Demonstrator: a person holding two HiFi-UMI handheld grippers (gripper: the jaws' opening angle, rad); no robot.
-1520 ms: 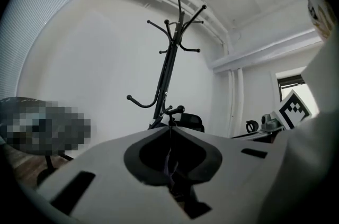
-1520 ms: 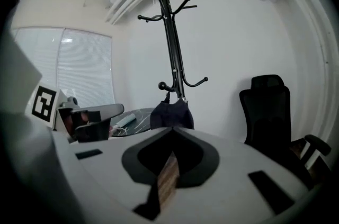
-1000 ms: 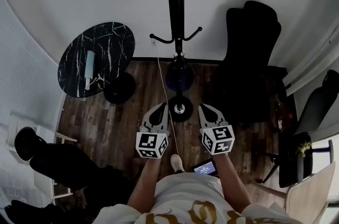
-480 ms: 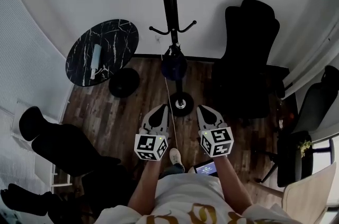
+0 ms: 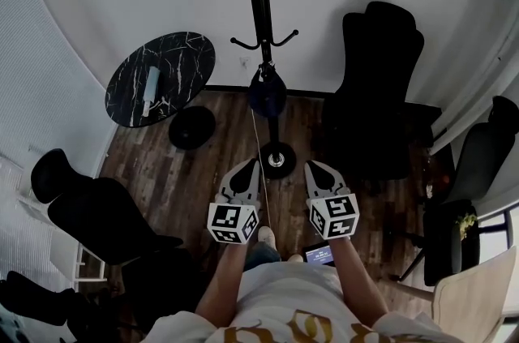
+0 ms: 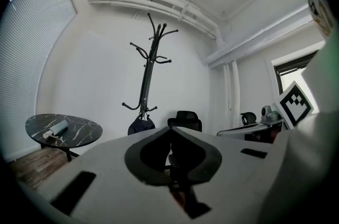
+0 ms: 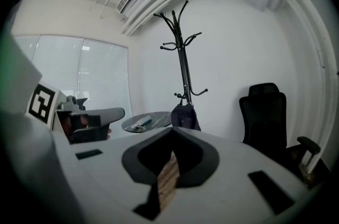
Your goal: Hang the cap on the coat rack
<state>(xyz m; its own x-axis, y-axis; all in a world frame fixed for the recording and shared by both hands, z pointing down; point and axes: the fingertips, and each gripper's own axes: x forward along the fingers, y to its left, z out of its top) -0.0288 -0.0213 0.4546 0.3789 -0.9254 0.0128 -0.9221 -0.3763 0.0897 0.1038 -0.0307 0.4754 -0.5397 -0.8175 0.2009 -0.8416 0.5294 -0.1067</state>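
Backed away, left gripper [image 5: 252,163] and right gripper [image 5: 309,165], jaws closed and empty, face the cap [image 5: 266,94] hanging dead ahead on the coat rack [image 5: 261,1].

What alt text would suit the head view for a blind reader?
From above: a person points the left gripper and right gripper, both shut and empty, at a black coat rack with a dark cap hanging low on it. A round black table stands left, an office chair right.

A dark cap [image 5: 267,96] hangs low on the black upright coat rack [image 5: 259,1].
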